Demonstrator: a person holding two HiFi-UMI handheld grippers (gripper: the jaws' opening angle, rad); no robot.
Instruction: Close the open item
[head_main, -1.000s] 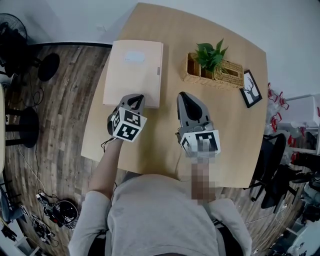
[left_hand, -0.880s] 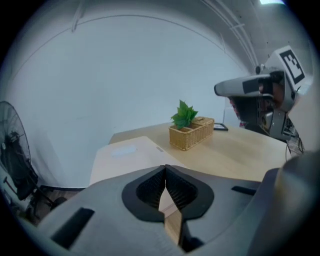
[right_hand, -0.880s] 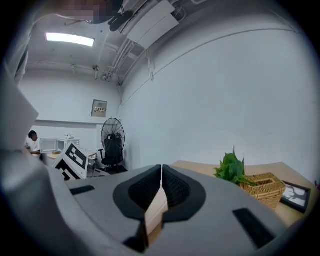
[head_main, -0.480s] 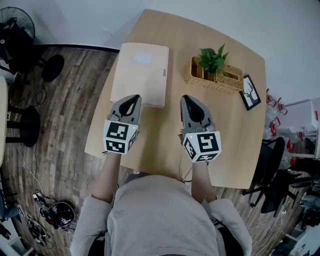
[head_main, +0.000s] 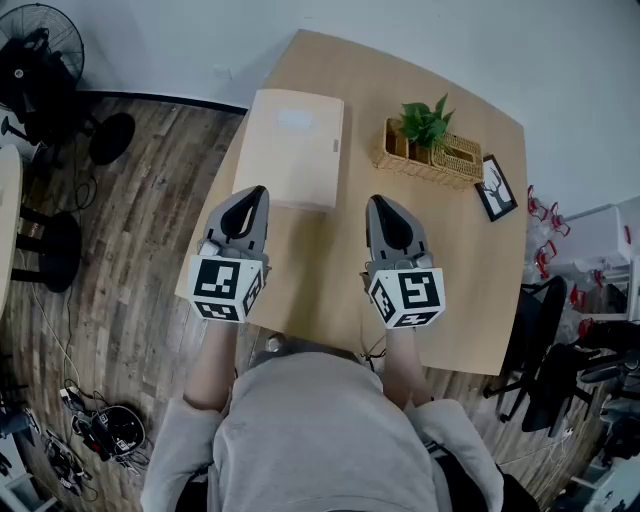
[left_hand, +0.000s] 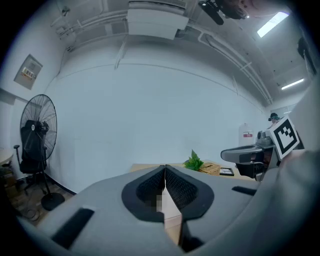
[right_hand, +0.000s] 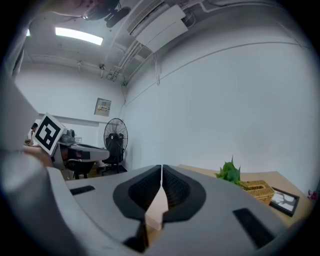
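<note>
Lifted and drawn back over the last second: the left gripper (head_main: 252, 197), earlier low at the near edge of the beige flat case (head_main: 297, 145), now held higher and squarer. Shut tight, pad against pad, with nothing between (likewise the right gripper (head_main: 380, 205), jaws together and empty, only slightly shifted). Just ahead of the left tips and apart from them, the case, lying flat on the table (head_main: 470, 300), lid down, no gap to be made out along its edge. Ahead and to the right of the right tips, well apart, a plant (head_main: 425, 122) in a wicker basket (head_main: 450, 160) and a small picture frame (head_main: 493, 187). Read as withdrawal, not approach: closing most likely done, with only a check for a flush lid remaining.
</note>
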